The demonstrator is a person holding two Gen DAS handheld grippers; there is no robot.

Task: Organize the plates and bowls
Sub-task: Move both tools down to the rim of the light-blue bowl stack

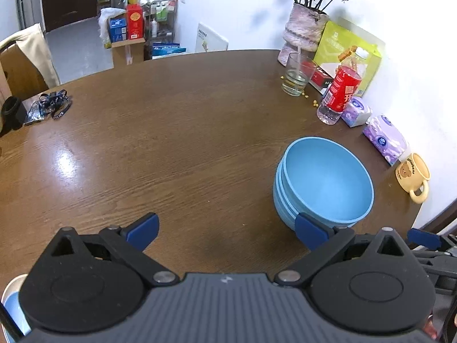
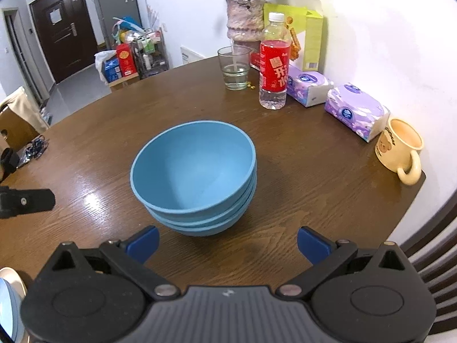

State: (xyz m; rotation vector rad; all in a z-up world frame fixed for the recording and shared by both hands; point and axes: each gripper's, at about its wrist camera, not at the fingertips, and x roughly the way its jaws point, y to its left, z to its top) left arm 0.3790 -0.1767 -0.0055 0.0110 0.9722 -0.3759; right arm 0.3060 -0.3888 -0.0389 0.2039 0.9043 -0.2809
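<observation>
Stack of blue bowls (image 2: 194, 177) on brown wood desk (image 2: 300, 171), three nested, matte, rims slightly offset, top one empty. Dead ahead of right gripper (image 2: 228, 241), right of left gripper (image 1: 227, 230) in left wrist view (image 1: 324, 177). Both sets of fingers spread wide, holding nothing; right finger of left gripper overlaps stack's near edge in frame, contact unclear. Near yellow mug (image 2: 400, 150), tissue packs (image 2: 357, 111), water bottle (image 2: 273, 63), glass (image 2: 234, 67) along wall side. Light-rimmed dish with blue inside (image 1: 11, 305) cut off at lower-left corner of both views, mostly hidden behind gripper body; plate or bowl not discernible.
</observation>
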